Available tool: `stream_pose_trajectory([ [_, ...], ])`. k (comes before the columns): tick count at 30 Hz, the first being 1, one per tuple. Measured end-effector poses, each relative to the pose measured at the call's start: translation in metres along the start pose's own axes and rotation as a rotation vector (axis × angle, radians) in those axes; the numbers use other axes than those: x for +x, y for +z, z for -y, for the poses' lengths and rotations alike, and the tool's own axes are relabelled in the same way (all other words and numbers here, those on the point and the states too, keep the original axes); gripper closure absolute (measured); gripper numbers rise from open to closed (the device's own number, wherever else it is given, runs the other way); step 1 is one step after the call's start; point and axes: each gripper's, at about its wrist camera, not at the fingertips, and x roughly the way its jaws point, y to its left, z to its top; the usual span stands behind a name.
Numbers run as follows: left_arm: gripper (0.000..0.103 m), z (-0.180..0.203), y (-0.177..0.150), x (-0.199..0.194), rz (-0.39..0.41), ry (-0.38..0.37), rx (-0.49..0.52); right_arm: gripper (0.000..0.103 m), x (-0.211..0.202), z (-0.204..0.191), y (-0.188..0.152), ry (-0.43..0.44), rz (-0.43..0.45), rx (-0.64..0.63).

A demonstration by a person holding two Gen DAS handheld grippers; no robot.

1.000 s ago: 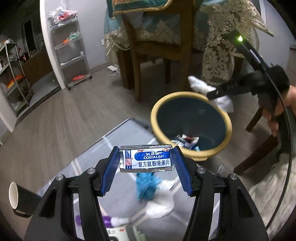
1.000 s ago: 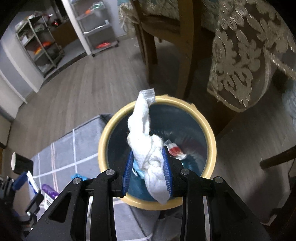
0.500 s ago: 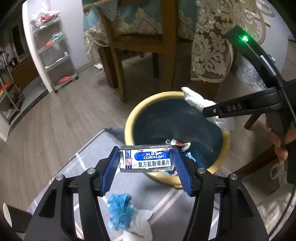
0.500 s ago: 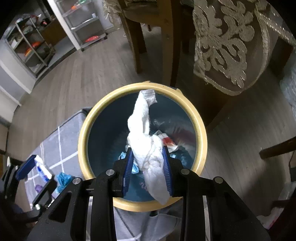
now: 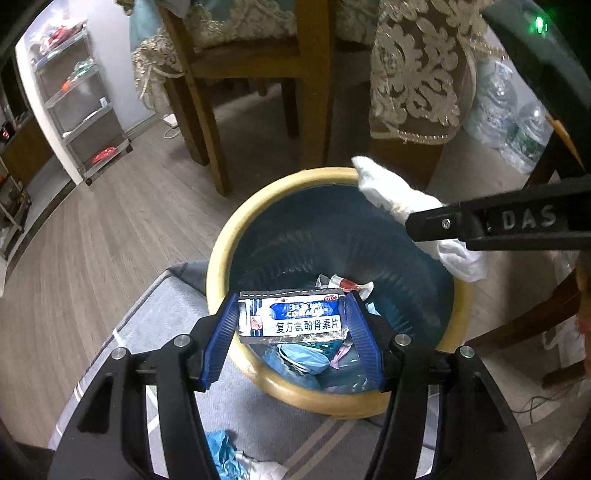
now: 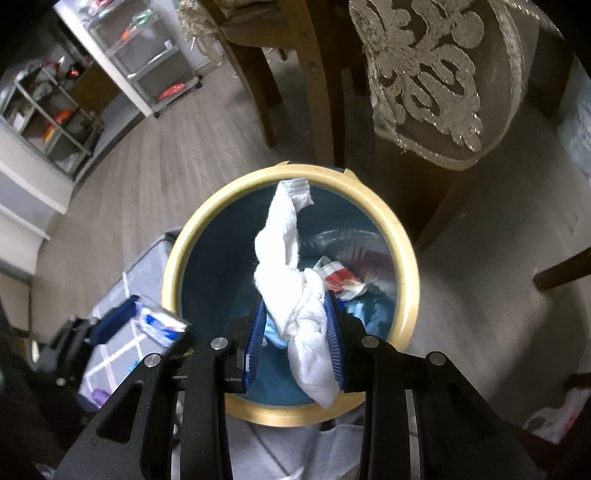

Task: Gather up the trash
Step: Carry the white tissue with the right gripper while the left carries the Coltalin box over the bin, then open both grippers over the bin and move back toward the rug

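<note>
Right wrist view, right gripper (image 6: pixel 295 339) clamping white tissue (image 6: pixel 291 280) lengthwise over bin (image 6: pixel 207 225), left gripper (image 5: pixel 291 325) pinching medicine sachet (image 5: pixel 291 317) crosswise.

1. Both your wrist views are dim indoor pictures, cool and slightly bluish in tone.
2. The brightest patch sits at ten o'clock, where the white wall (image 5: pixel 35 99) and shelving (image 5: pixel 86 110) catch room light.
3. Under the chair (image 5: pixel 258 92) at twelve o'clock you get deep shadow.
4. Fisheye bending curves the floor (image 5: pixel 92 251) planks, and black corners frame each view.
5. In your right view the left hand-held gripper (image 6: pixel 147 325) at eight o'clock is motion-blurred.
6. A green lamp (image 5: pixel 539 26) glares at one o'clock in your left view.
</note>
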Motion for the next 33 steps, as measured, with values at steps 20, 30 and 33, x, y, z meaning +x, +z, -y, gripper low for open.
stream_pose_trajectory([
  [20,0.016,-0.055,-0.037,-0.035,0.023,0.075,-0.172,0.011,-0.008,-0.009,0.003,0.003,0.051,-0.025],
  [30,0.009,-0.084,-0.071,-0.105,0.061,0.151,-0.212,0.008,-0.032,-0.047,-0.010,-0.071,0.124,-0.204],
  [33,0.007,-0.091,-0.087,-0.135,0.072,0.170,-0.215,0.008,-0.052,-0.067,-0.020,-0.079,0.191,-0.270],
])
